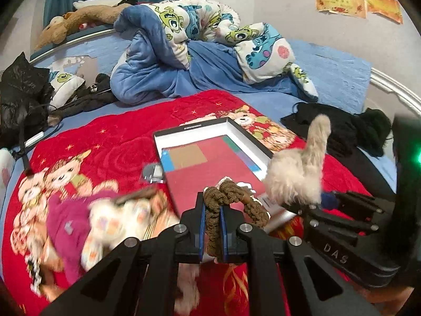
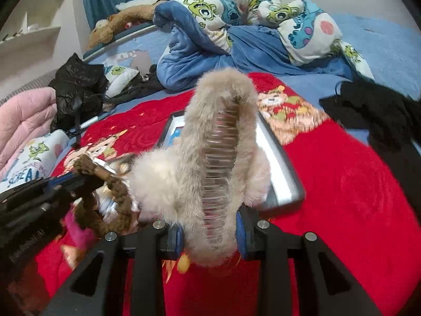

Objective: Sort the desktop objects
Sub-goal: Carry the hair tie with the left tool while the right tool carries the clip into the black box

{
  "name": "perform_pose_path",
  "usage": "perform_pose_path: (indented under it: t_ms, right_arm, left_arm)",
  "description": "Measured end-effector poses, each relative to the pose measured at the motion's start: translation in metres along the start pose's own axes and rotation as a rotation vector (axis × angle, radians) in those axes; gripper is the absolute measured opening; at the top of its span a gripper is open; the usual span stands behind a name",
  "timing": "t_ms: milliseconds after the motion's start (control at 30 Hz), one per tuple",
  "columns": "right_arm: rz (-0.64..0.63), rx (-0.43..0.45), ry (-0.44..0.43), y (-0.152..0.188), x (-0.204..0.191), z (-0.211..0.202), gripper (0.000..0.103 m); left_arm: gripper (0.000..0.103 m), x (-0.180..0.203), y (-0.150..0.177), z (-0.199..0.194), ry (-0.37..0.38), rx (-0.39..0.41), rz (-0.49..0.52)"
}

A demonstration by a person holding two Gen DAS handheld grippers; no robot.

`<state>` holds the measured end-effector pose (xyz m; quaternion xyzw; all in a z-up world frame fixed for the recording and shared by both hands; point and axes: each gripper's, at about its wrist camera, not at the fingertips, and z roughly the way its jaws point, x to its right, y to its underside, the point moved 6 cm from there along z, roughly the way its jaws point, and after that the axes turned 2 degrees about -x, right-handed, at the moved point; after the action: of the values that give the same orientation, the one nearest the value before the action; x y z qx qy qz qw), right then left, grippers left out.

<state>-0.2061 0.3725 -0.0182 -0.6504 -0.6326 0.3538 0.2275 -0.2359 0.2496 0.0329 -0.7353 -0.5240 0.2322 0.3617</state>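
Left gripper (image 1: 213, 217) clamped on brown knitted hair scrunchie (image 1: 231, 197); right gripper (image 2: 210, 233) clamped on beige fluffy toothed hair claw (image 2: 223, 121), above red blanket (image 2: 342, 184).

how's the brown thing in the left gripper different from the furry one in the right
The brown scrunchie is a dark, knitted, twisted loop; the furry clip is pale beige fluff with comb teeth showing inside. The scrunchie droops sideways from the left gripper; the clip stands upright in the right gripper. Both are held above the red blanket.
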Motion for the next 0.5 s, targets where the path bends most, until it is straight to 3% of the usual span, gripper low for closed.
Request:
perform_pose_path:
  t_ms: [167, 267, 500]
  right_arm:
    - [0.072, -0.052, 0.025, -0.031, 0.018, 0.034, 0.029]
    - [0.100, -0.061, -0.002, -0.029, 0.028, 0.050, 0.030]
    - [0.103, -0.134, 0.045, -0.014, 0.047, 0.073, 0.030]
  left_arm:
    - [0.010, 0.001, -0.010, 0.052, -0.002, -0.031, 0.000]
    - [0.010, 0.001, -0.001, 0.071, 0.011, -0.044, -0.003]
    - [0.010, 0.001, 0.025, 0.096, -0.012, -0.059, 0.004]
